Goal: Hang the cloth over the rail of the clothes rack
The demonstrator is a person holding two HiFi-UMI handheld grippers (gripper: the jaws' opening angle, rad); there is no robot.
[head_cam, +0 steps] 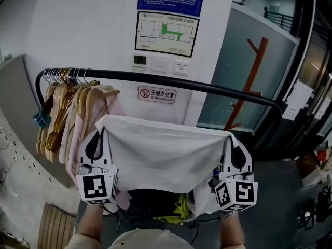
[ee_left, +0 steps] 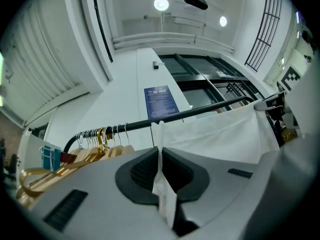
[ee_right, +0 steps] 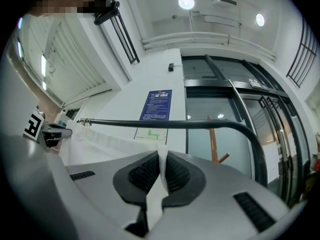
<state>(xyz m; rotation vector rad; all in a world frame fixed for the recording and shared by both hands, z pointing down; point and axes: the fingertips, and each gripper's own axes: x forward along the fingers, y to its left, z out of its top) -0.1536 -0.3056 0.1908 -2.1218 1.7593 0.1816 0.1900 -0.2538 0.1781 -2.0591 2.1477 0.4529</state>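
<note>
Jaws of the left gripper (ee_left: 160, 156) are closed on a thin fold of the cloth (head_cam: 166, 149), with white fabric pressed between the dark pads and trailing out below them. The right gripper (ee_right: 161, 166) is clamped the same way on the opposite corner. In the head view the two grippers sit at 9 and 3 o'clock of the cloth. They hold its top edge spread and nearly level, and the body of the cloth hangs down between them. The rail (head_cam: 181, 82) of the clothes rack runs at 12 o'clock of the cloth, above and beyond the top edge, so the cloth is not yet over it. A cluster of wooden hangers (head_cam: 62, 113) hangs from the rail at 10 o'clock, just beside the left gripper. An orange coat stand (head_cam: 251, 77) rises at 2 o'clock, well behind the rail. Judged risks from this position:

- **Slipping:** each grip takes only a narrow pinch of fabric, so a sharp lift or a drag across the rail could pull a corner free.
- **Uneven lift:** raising one gripper ahead of the other would skew the edge and bunch the cloth on the rail.
- **Snagging:** drifting toward 9 o'clock could foul the left corner on the hangers.
- **Early release:** letting go with too little fabric beyond the rail would let the heavier near side pull the cloth off.
</note>
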